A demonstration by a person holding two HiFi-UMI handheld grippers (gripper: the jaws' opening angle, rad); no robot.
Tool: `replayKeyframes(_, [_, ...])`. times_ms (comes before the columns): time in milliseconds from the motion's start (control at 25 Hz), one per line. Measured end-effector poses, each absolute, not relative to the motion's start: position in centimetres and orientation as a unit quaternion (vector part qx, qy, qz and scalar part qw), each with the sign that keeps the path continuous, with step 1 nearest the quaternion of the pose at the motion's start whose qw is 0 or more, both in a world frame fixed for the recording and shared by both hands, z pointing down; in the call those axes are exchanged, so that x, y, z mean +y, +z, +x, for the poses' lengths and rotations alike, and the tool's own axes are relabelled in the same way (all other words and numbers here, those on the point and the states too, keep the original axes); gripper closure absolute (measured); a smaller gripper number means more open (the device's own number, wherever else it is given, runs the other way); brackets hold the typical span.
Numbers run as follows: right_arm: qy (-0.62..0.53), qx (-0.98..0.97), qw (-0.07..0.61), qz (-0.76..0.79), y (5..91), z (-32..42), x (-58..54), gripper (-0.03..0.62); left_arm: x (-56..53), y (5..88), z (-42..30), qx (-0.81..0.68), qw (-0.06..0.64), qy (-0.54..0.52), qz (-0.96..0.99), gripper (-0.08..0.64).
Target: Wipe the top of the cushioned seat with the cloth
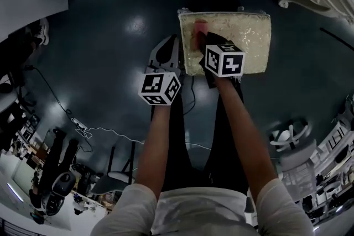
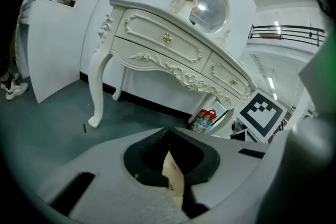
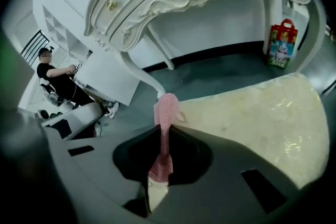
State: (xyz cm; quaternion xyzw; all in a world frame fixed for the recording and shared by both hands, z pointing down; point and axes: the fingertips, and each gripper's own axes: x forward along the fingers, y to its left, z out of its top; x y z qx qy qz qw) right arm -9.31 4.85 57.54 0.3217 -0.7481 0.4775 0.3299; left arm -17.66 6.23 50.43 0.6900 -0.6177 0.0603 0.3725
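The left gripper [image 2: 169,162] hangs just off the seat's left edge, jaws together and seemingly empty. The right gripper [image 3: 161,136] pinches the pink cloth [image 3: 166,107] over the left part of the cushioned seat [image 3: 252,123]. Most of the top lies to its right.

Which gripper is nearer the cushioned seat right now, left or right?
Right. The right gripper is over the cushioned seat near its left end, holding the pink cloth. The left gripper hangs over the floor, just off the seat's left edge.
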Motion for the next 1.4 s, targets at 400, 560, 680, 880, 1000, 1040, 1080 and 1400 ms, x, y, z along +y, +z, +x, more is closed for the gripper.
replayKeyframes(400, [0.474,-0.732,0.393,0.29,60.9,-15.5,8.4,0.563,9.3,51.1,-22.0,-0.622,0.369,0.082,0.686,0.549])
replayKeyframes(560, [0.471,-0.728,0.401,0.294,61.3,-15.2,8.5,0.563,9.3,51.5,-22.4,-0.623,0.37,0.089,0.684,0.549])
replayKeyframes(680, [0.468,-0.734,0.399,0.289,61.0,-14.6,8.5,0.56,9.3,51.8,-21.6,-0.619,0.377,0.09,0.683,0.549])
replayKeyframes(880, [0.485,-0.74,0.371,0.283,60.2,-12.9,7.5,0.56,8.9,52.1,-19.0,-0.607,0.386,0.091,0.688,0.549])
replayKeyframes(1000, [0.503,-0.738,0.35,0.284,59.9,-11.5,6.9,0.557,8.8,52.4,-17.0,-0.597,0.397,0.088,0.692,0.549])
replayKeyframes(1040, [0.505,-0.737,0.347,0.285,59.9,-10.9,6.8,0.556,8.8,52.4,-16.3,-0.593,0.4,0.087,0.694,0.549])
replayKeyframes(1080, [0.506,-0.737,0.345,0.287,59.8,-10.2,6.6,0.555,8.7,52.4,-15.7,-0.589,0.401,0.088,0.696,0.549])
replayKeyframes(1400, [0.51,-0.735,0.328,0.302,60.0,-4.9,4.9,0.552,7.5,53.2,-11.4,-0.566,0.403,0.099,0.712,0.549])
